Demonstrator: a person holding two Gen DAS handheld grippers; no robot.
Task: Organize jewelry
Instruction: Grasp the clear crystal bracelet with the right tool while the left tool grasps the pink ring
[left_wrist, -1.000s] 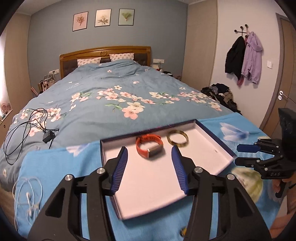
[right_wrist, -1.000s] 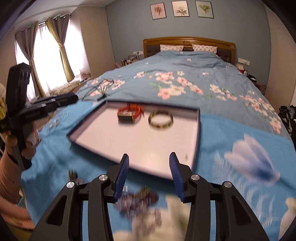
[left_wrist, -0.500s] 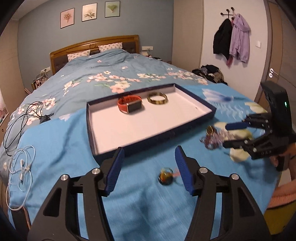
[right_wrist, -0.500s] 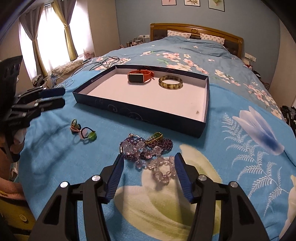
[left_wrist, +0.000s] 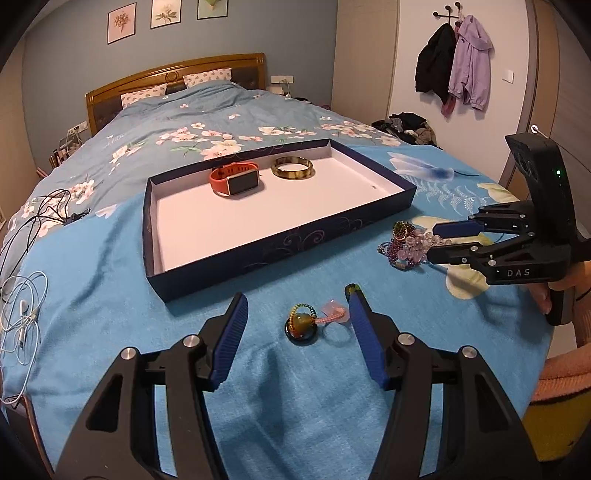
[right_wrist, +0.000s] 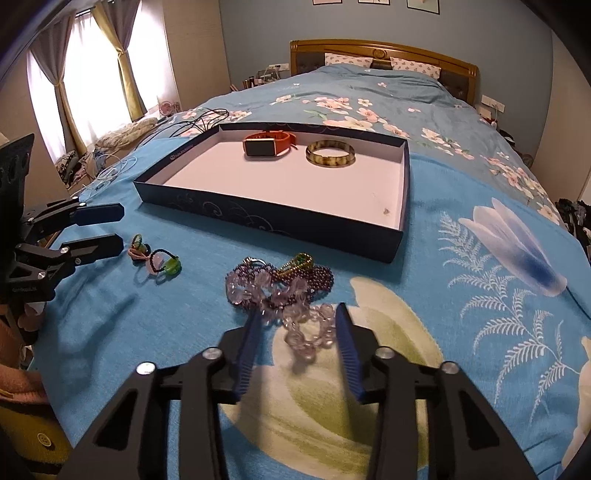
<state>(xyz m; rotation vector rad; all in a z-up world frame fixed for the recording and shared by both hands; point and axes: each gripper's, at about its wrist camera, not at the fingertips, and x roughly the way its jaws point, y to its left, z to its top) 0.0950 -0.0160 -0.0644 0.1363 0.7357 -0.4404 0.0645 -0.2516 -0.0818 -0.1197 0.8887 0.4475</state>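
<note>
Beaded bracelets being gripped on the bed

The right gripper (right_wrist: 297, 328) is being closed around the clear bead bracelet (right_wrist: 310, 330); the left gripper (left_wrist: 297, 334) is being held wide over hair ties (left_wrist: 303, 323); a slow, centred squeeze is being advised.

Dim indoor light; window (right_wrist: 92, 74) glare, fisheye edge warp, beads (right_wrist: 295, 325) blurred.

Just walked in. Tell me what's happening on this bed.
A person with a claw in each hand is sorting jewelry into a shallow navy box on the bed. An orange watch and a gold bangle already lie inside. The right claw is closing around a clear beaded bracelet in the purple bead pile. The left claw sits open around small hair ties, not gripping yet.
</note>
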